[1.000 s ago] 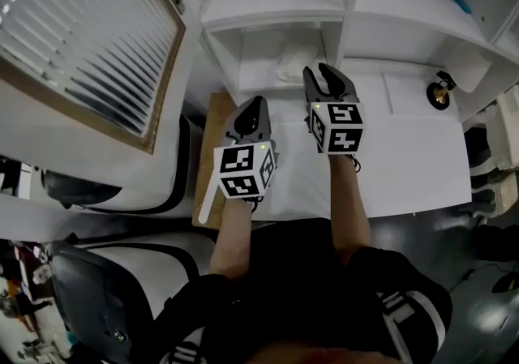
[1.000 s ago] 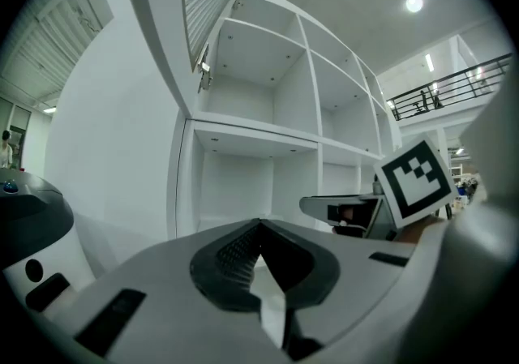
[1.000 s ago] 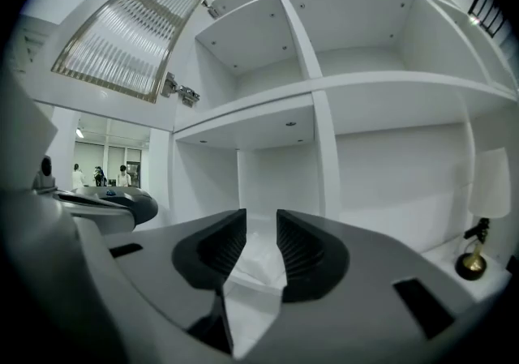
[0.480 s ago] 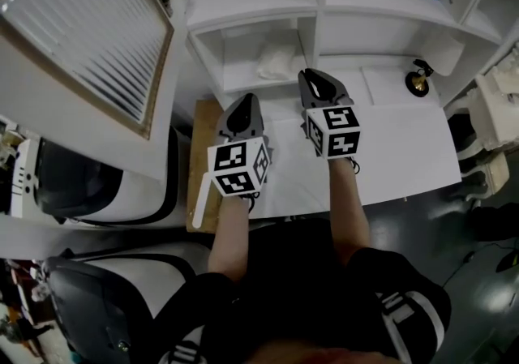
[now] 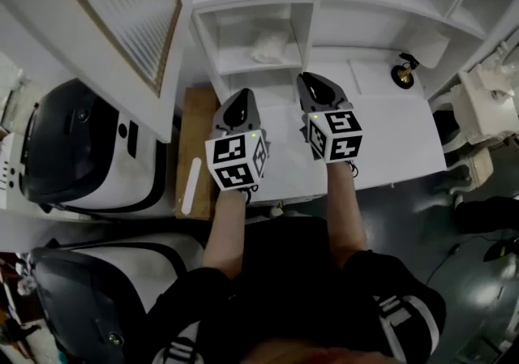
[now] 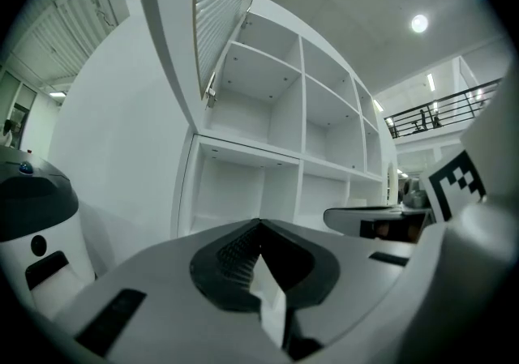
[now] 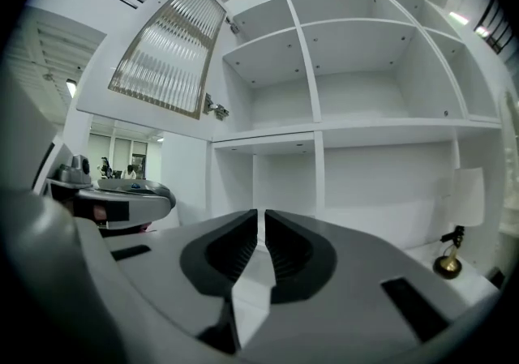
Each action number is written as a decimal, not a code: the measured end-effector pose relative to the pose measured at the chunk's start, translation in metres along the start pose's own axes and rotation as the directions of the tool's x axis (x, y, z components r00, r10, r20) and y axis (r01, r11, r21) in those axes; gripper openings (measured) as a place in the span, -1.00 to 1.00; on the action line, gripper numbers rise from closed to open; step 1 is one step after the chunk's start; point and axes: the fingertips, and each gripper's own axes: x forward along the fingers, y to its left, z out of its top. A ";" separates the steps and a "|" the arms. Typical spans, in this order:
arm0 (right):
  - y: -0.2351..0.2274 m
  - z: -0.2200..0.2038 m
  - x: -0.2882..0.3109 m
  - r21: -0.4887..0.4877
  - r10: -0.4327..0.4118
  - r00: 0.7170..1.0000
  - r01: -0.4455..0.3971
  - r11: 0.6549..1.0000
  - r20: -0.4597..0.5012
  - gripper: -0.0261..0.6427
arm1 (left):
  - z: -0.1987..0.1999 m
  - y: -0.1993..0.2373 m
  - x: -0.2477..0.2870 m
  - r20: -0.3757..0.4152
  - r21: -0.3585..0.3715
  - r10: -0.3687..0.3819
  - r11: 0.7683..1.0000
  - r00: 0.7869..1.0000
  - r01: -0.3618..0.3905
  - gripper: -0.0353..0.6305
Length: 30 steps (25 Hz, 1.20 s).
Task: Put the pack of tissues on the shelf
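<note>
The pack of tissues, white and crinkled, lies in the lower left compartment of the white shelf unit, with neither gripper touching it. My right gripper hovers over the table just in front of the shelf. Its jaws are closing, only a thin slit is left, and nothing is between them. My left gripper is beside it, lower left of the pack. Its tips meet and hold nothing.
A louvred cabinet door stands open at the upper left. A small brass ornament sits on the white table at the right. A wooden board with a white stick lies left of the table. Black and white machines stand further left.
The right gripper's jaws, wide open a second ago, have come nearly together, and it has drawn back a little from the tissues. The tissues stay on the shelf.
</note>
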 end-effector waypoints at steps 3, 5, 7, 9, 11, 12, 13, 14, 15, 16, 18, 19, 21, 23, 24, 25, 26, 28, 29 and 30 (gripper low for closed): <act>0.011 -0.002 -0.022 0.024 -0.015 1.000 0.015 1.000 0.010 -0.78 | -0.003 0.003 -0.022 -0.003 -0.005 0.000 1.000 1.000 0.000 -0.86; 0.020 -0.002 -0.038 0.049 -0.029 0.999 0.028 0.998 0.020 -0.79 | -0.002 0.006 -0.039 -0.003 -0.002 -0.004 1.000 1.000 0.004 -0.86; 0.032 -0.003 -0.054 0.063 -0.029 0.999 0.028 0.998 0.023 -0.79 | -0.001 0.008 -0.058 0.003 -0.006 -0.009 1.000 1.000 0.009 -0.87; 0.050 -0.007 -0.071 0.059 -0.013 1.000 0.011 0.998 0.020 -0.79 | -0.005 0.010 -0.076 0.002 -0.023 -0.013 1.000 1.000 0.013 -0.87; 0.069 -0.014 -0.089 0.058 0.004 1.000 -0.005 0.998 0.022 -0.80 | -0.013 0.012 -0.091 -0.018 -0.047 -0.028 0.999 0.999 0.027 -0.87; 0.078 -0.019 -0.098 0.059 0.008 1.000 -0.009 0.998 0.019 -0.80 | -0.018 0.011 -0.099 -0.027 -0.058 -0.035 0.998 0.999 0.034 -0.86; 0.084 -0.025 -0.107 0.061 0.010 1.000 -0.010 0.998 0.011 -0.80 | -0.022 0.010 -0.107 -0.033 -0.066 -0.039 0.997 0.999 0.037 -0.86; 0.090 -0.031 -0.117 0.063 0.007 1.000 -0.007 0.998 -0.003 -0.80 | -0.027 0.009 -0.115 -0.038 -0.071 -0.042 0.997 0.998 0.039 -0.86; 0.094 -0.039 -0.128 0.066 0.002 1.000 0.000 0.998 -0.020 -0.80 | -0.032 0.006 -0.124 -0.046 -0.073 -0.046 0.996 0.998 0.042 -0.86; 0.099 -0.046 -0.140 0.071 -0.006 0.999 0.009 0.997 -0.034 -0.80 | -0.037 0.002 -0.132 -0.055 -0.075 -0.052 0.996 0.997 0.047 -0.86; 0.107 -0.056 -0.164 0.081 -0.023 0.998 0.027 0.996 -0.052 -0.80 | -0.047 -0.005 -0.149 -0.072 -0.079 -0.065 0.995 0.995 0.060 -0.86; 0.111 -0.059 -0.175 0.080 -0.031 0.998 0.035 0.996 -0.057 -0.80 | -0.052 -0.009 -0.156 -0.077 -0.083 -0.073 0.994 0.994 0.066 -0.86; 0.118 -0.061 -0.196 0.073 -0.046 0.997 0.050 0.996 -0.061 -0.80 | -0.059 -0.017 -0.169 -0.087 -0.090 -0.088 0.993 0.992 0.080 -0.86; 0.120 -0.060 -0.213 0.074 -0.066 0.996 0.070 0.995 -0.055 -0.80 | -0.062 -0.025 -0.180 -0.090 -0.087 -0.105 0.991 0.990 0.097 -0.86; 0.119 -0.059 -0.220 0.076 -0.078 0.996 0.081 0.994 -0.050 -0.80 | -0.061 -0.030 -0.185 -0.087 -0.082 -0.115 0.991 0.990 0.108 -0.86; 0.119 -0.057 -0.226 0.078 -0.088 0.995 0.091 0.993 -0.044 -0.80 | -0.060 -0.034 -0.189 -0.082 -0.074 -0.124 0.990 0.989 0.118 -0.86; 0.119 -0.056 -0.231 0.079 -0.095 0.995 0.098 0.992 -0.038 -0.80 | -0.058 -0.037 -0.193 -0.076 -0.065 -0.132 0.990 0.988 0.127 -0.86; 0.124 -0.053 -0.236 0.081 -0.098 0.995 0.100 0.992 -0.027 -0.80 | -0.053 -0.038 -0.202 -0.060 -0.047 -0.137 0.990 0.989 0.135 -0.86; 0.128 -0.052 -0.237 0.081 -0.094 0.995 0.095 0.992 -0.021 -0.80 | -0.051 -0.037 -0.206 -0.054 -0.040 -0.134 0.990 0.990 0.132 -0.86; 0.132 -0.050 -0.236 0.082 -0.089 0.996 0.090 0.993 -0.014 -0.80 | -0.050 -0.034 -0.210 -0.049 -0.036 -0.129 0.991 0.990 0.127 -0.86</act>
